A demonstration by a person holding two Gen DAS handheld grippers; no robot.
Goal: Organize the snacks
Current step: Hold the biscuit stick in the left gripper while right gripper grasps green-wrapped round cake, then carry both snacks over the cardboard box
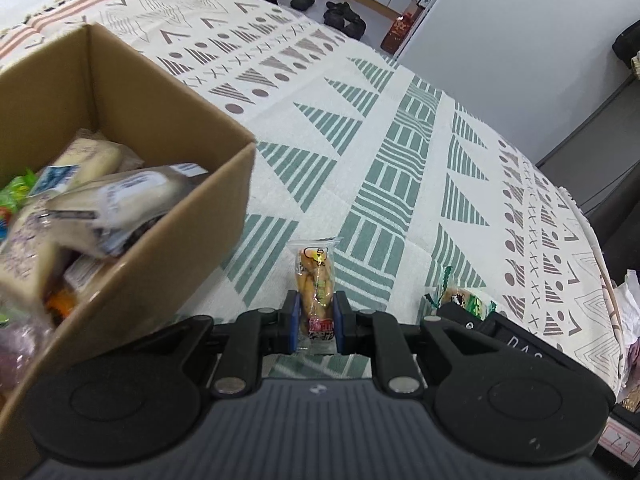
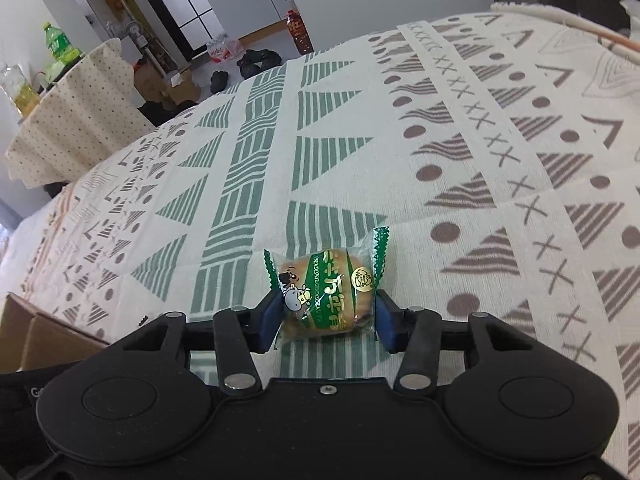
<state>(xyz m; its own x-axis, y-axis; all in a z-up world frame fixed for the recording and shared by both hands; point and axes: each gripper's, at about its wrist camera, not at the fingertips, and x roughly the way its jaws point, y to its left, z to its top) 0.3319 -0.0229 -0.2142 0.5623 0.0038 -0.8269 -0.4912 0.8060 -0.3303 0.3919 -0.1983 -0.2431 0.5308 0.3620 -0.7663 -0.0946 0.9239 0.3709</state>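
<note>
Both wrist cams look steeply down, close over the cloth (image 1: 400, 128). Left sees box (image 1: 132, 112). Shared: green-striped patch.

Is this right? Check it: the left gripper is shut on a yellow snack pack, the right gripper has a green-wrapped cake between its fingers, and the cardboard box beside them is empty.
Not quite. The cardboard box is not empty: the left wrist view shows several wrapped snacks piled in it. The rest stands: the left gripper is shut on the yellow snack pack, and the right gripper has the green-wrapped cake between its fingers.

Left hand-held gripper (image 1: 316, 322) is clamped narrow; right hand-held gripper (image 2: 326, 320) stands wider, both angled downward.
</note>
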